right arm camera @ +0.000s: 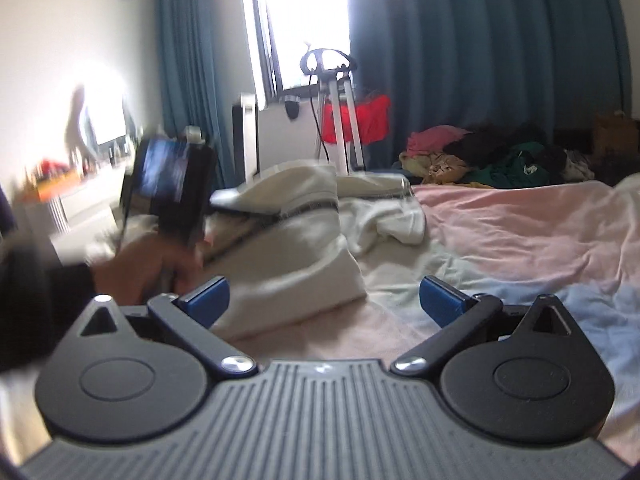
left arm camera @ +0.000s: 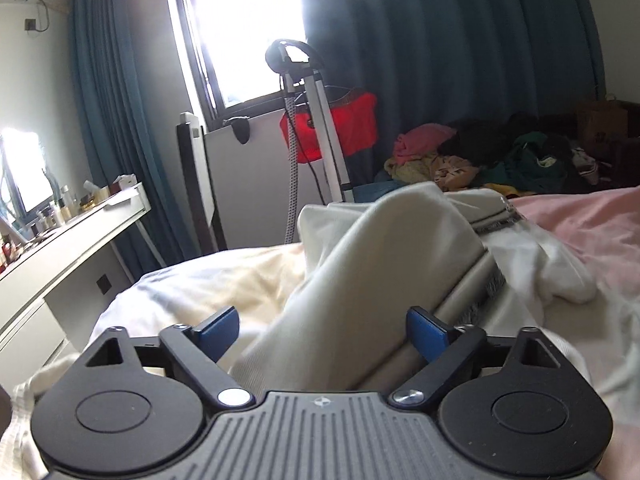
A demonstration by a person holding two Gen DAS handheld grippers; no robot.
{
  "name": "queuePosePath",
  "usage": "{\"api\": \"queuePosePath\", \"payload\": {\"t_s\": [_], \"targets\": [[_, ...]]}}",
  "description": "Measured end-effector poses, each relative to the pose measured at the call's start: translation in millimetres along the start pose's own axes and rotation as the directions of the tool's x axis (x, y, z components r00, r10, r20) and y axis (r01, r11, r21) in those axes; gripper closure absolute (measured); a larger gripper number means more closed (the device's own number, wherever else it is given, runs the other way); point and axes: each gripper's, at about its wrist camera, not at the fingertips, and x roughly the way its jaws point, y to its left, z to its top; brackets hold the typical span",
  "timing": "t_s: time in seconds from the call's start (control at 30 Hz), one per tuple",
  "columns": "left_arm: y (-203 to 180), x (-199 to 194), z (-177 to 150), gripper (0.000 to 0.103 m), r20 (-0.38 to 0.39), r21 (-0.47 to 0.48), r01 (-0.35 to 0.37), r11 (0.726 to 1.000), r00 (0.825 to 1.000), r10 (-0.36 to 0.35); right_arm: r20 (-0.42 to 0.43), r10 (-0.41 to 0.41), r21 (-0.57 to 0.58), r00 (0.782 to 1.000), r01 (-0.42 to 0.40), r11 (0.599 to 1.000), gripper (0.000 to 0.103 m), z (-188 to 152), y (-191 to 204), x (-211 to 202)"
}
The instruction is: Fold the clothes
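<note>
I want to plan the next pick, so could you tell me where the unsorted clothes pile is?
In both wrist views the clothes pile lies upper right at the bed's far edge, below the blue curtain, right of the red garment.

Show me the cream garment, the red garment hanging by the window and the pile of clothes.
cream garment (left arm camera: 360, 280): left wrist view, raised fold.
red garment (left arm camera: 344, 128): left wrist view, front.
pile of clothes (right arm camera: 500, 156): right wrist view, middle.

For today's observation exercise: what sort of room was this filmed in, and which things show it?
Most likely a bedroom at home. A bed with a pink sheet, a heap of unfolded clothes against teal curtains, and a dressing table crowded with bottles point to it.
</note>
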Motion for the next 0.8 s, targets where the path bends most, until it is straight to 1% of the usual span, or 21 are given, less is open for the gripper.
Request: {"api": "queuePosePath", "payload": {"t_s": [0.03, 0.07, 0.1, 0.13, 0.17, 0.2, 0.27, 0.33, 0.47, 0.57, 0.63, 0.7, 0.77, 0.8], "targets": [[-1.9, 8.3, 5.6, 0.035, -0.006, -0.001, 0.013, 1.000, 1.000, -0.013, -0.010, -0.011, -0.016, 1.000, 0.011, 1.000, 0.000, -6.4, -1.6, 8.0], [-3.7, 14.2, 8.9, 0.043, -0.016, -0.003, 0.032, 0.999, 0.999, -0.032, -0.020, -0.021, -0.030, 1.000, 0.021, 0.999, 0.000, -12.6, -3.5, 16.1], [-6.0, 17.5, 10.9, 0.059, -0.023, 0.002, 0.050, 0.999, 0.998, -0.050, -0.037, -0.024, -0.018, 0.999, 0.023, 1.000, 0.000, -17.5, -7.5, 24.1], [-8.5, 17.0, 11.4, 0.081, -0.022, 0.010, 0.061, 0.998, 0.998, -0.061, -0.052, -0.007, 0.011, 0.999, 0.008, 1.000, 0.000, -20.4, -12.4, 30.8], [-11.0, 16.5, 11.8, 0.091, -0.021, 0.018, 0.072, 0.997, 0.997, -0.072, -0.067, 0.010, 0.040, 0.998, -0.007, 0.999, 0.000, -23.3, -17.4, 37.4], [-12.9, 12.9, 12.0, 0.097, -0.014, 0.023, 0.080, 0.996, 0.997, -0.080, -0.079, 0.027, 0.068, 0.997, -0.021, 0.997, 0.000, -26.1, -22.2, 43.6], [-13.7, -8.7, 11.2, 0.098, 0.034, 0.025, 0.081, 0.996, 0.996, -0.081, -0.069, 0.037, 0.079, 0.997, -0.032, 0.996, 0.000, -27.9, -25.3, 45.4], [-15.8, -42.1, 5.8, 0.099, 0.085, 0.025, 0.071, 0.997, 0.994, -0.073, -0.046, 0.004, 0.056, 0.999, -0.001, 0.998, 0.000, -28.4, -24.3, 41.9], [-18.7, -122.1, -13.3, 0.099, 0.155, 0.004, 0.109, 0.994, 0.982, -0.109, 0.010, -0.068, 0.053, 0.998, 0.067, 0.996, 0.000, -28.4, -24.8, 29.9], [-17.9, -181.7, -42.8, 0.100, 0.152, -0.038, 0.160, 0.986, 0.976, -0.153, 0.056, -0.114, 0.050, 0.992, 0.111, 0.993, 0.000, -26.8, -23.5, 14.6], [-12.5, -216.2, -72.6, 0.100, 0.142, -0.086, 0.196, 0.977, 0.973, -0.183, 0.057, -0.101, 0.073, 0.993, 0.096, 0.993, 0.000, -26.6, -24.1, 3.5], [-5.2, -238.8, -103.9, 0.099, 0.123, -0.140, 0.233, 0.962, 0.969, -0.216, 0.059, -0.079, 0.090, 0.995, 0.074, 0.993, 0.000, -27.3, -22.2, -8.5], [-2.2, -246.8, -128.2, 0.099, 0.110, -0.144, 0.259, 0.955, 0.963, -0.245, 0.062, -0.065, 0.098, 0.996, 0.058, 0.993, 0.000, -27.8, -17.9, -20.1], [0.0, -249.3, -137.8, 0.099, 0.102, -0.141, 0.286, 0.948, 0.956, -0.274, 0.061, -0.060, 0.099, 0.996, 0.054, 0.994, 0.000, -27.8, -14.5, -24.8]]}}
